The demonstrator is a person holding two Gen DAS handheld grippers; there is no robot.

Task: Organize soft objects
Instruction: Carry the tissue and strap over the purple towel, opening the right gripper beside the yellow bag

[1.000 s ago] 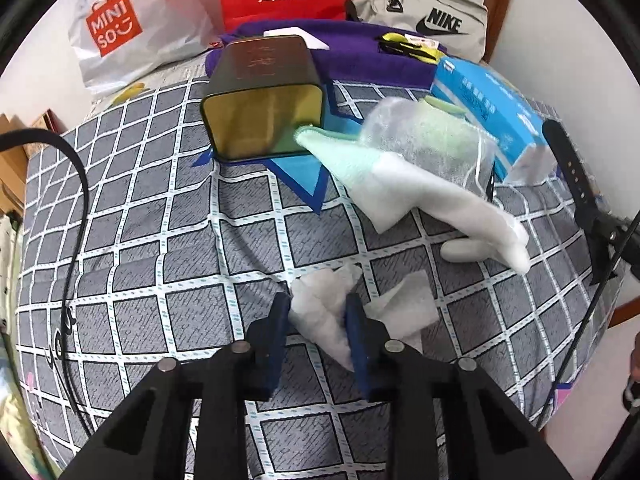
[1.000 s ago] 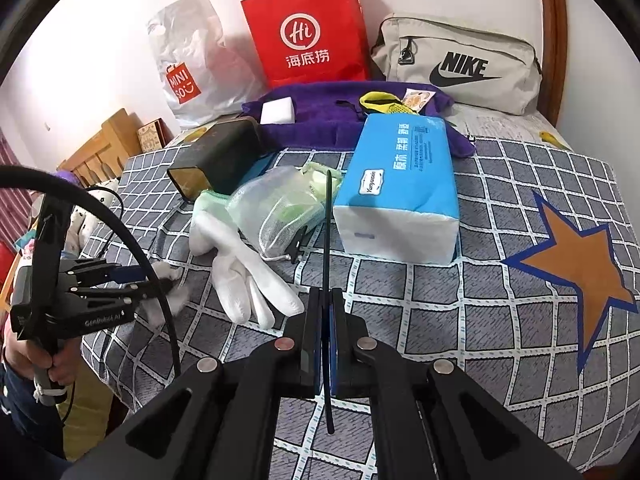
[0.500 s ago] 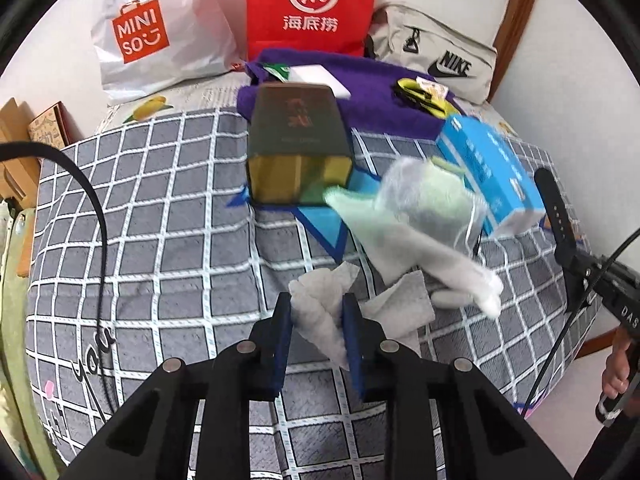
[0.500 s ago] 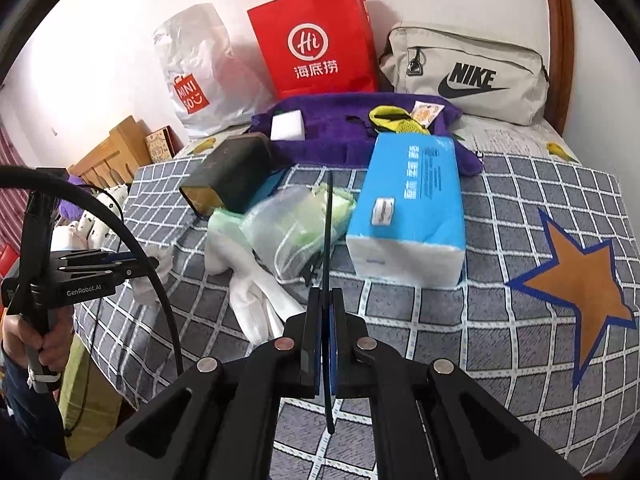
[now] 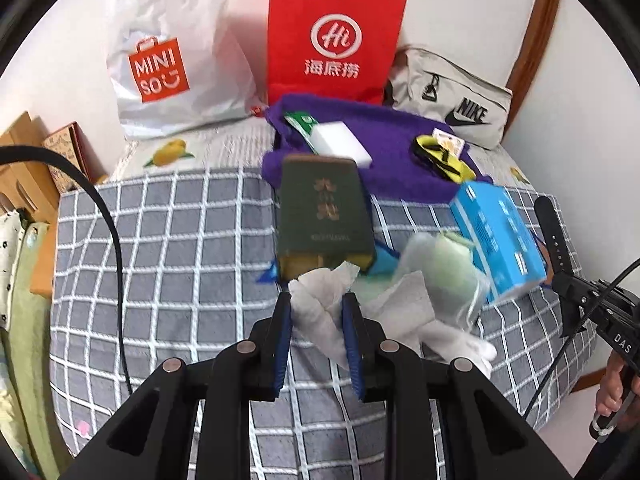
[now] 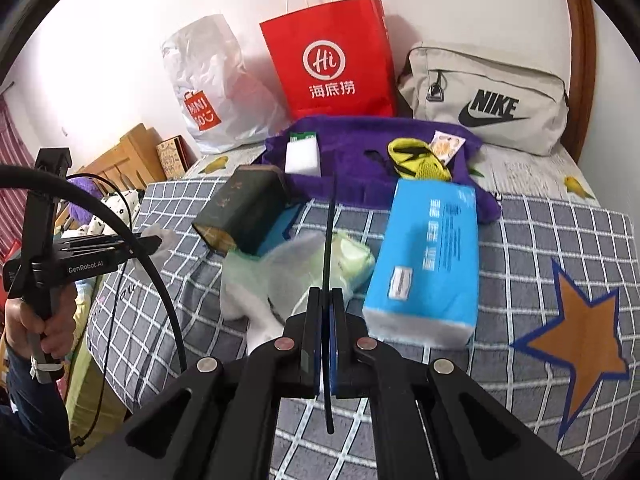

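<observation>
1. The dark green tin (image 5: pixel 323 216) is motion-blurred; its gold lettering cannot be read.
2. The clear bag (image 6: pixel 304 268) and white glove (image 6: pixel 244 304) smear together.
3. The crumpled tissue (image 5: pixel 324 304) hides the tin's open front.
4. The person's hand (image 5: pixel 614 396) is cut by the edge.

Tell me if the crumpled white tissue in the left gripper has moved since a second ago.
Yes. The crumpled white tissue, pinched in the left gripper, was down on the checked bedspread; now it is raised, overlapping the dark green tin.
</observation>
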